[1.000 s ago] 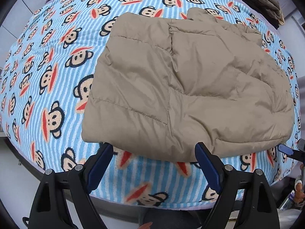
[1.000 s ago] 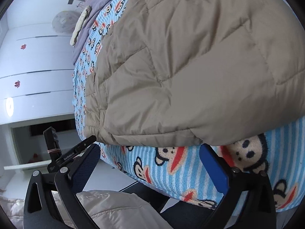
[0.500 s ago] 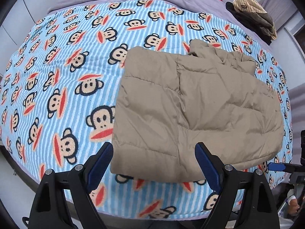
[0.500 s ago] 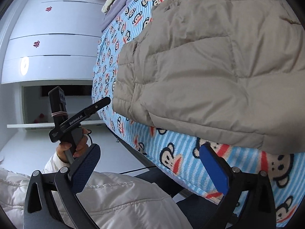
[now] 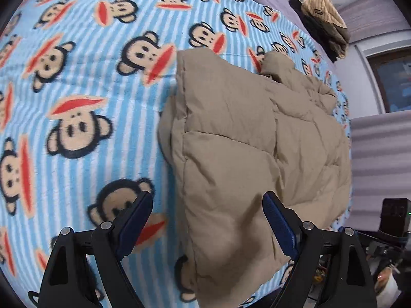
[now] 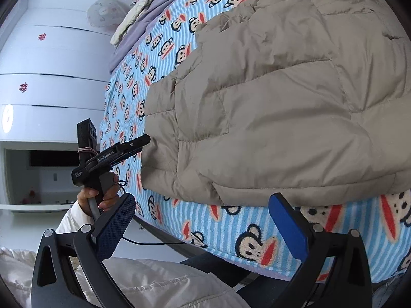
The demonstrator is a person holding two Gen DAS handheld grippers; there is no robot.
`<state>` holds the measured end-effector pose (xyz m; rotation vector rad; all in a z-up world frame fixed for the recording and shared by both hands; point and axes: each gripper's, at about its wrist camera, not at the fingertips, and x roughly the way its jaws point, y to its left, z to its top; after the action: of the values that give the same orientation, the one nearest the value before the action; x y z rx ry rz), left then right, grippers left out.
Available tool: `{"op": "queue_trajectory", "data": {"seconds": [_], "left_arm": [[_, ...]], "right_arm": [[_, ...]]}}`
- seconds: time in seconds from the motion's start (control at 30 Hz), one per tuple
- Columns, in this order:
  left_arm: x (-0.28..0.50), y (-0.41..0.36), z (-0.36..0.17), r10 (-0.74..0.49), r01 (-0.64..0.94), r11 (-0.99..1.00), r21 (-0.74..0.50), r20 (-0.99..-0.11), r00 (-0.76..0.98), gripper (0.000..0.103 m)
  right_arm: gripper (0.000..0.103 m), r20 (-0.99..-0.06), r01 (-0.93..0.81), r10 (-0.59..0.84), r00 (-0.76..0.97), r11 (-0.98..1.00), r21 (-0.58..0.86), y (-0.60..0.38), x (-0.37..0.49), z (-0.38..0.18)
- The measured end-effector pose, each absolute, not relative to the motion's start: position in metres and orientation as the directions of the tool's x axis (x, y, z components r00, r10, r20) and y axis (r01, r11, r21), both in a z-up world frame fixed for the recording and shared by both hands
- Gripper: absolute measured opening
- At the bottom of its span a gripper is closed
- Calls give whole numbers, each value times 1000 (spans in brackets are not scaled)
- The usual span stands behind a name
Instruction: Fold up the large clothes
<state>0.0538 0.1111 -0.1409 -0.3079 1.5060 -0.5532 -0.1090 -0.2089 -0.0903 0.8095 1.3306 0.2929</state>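
Your beige jacket point(image 6: 269, 107): right part cut off by right-wrist frame edge; underside and inner folds hidden. In left-wrist view its near corner blurred, near edge runs behind right finger point(image 5: 278, 227) of your left gripper point(image 5: 208, 227). Monkey blanket point(image 5: 77, 82): blurred at left, cut off all round. Dark and striped clothes pile point(image 5: 325, 23) far right: items too small to tell apart. Your left hand point(image 6: 99, 196) partly hidden behind handle.

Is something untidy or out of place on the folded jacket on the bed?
Mostly neat. Only the far end of the beige jacket is bunched and sticks up above the monkey blanket.
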Motion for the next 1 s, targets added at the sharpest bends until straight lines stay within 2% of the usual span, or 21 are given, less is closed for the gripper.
{"op": "queue_trajectory", "data": {"seconds": [0.13, 0.23, 0.53, 0.57, 0.6, 0.67, 0.73, 0.8, 0.83, 0.87, 1.0], "left_arm": [[61, 85, -164, -569, 250, 773, -584, -811, -135, 88], [67, 62, -180, -556, 299, 753, -587, -809, -189, 88], [80, 34, -205, -561, 325, 726, -606, -795, -230, 88], [80, 33, -204, -568, 331, 719, -611, -791, -228, 78], [79, 32, -203, -590, 335, 697, -634, -773, -234, 56], [78, 30, -201, -621, 326, 670, -667, -744, -244, 42], [75, 27, -194, -625, 349, 663, -662, -747, -228, 34], [72, 28, -188, -642, 337, 656, -675, -734, -219, 29], [71, 29, -184, -654, 328, 651, -685, -725, -215, 28], [70, 31, -180, -666, 317, 646, -695, -715, -211, 27], [63, 30, -154, -709, 301, 611, -732, -675, -203, 24]], "right_arm": [[103, -755, 325, 600, 264, 681, 656, -206, -111, -97], [103, -776, 338, 578, 253, 698, 631, -203, -111, -97], [103, -821, 323, 504, 268, 756, 569, -210, -96, -83], [103, -830, 320, 484, 278, 768, 555, -213, -93, -80], [103, -839, 319, 461, 289, 780, 538, -217, -89, -78], [101, -856, 325, 407, 319, 802, 502, -223, -83, -74], [88, -874, 328, 346, 341, 828, 456, -230, -74, -71], [36, -904, 328, 264, 335, 867, 375, -235, -62, -72], [27, -912, 327, 235, 335, 879, 346, -237, -57, -74], [22, -912, 325, 220, 346, 884, 336, -241, -52, -76], [19, -894, 295, 191, 406, 898, 326, -253, -31, -83]]}}
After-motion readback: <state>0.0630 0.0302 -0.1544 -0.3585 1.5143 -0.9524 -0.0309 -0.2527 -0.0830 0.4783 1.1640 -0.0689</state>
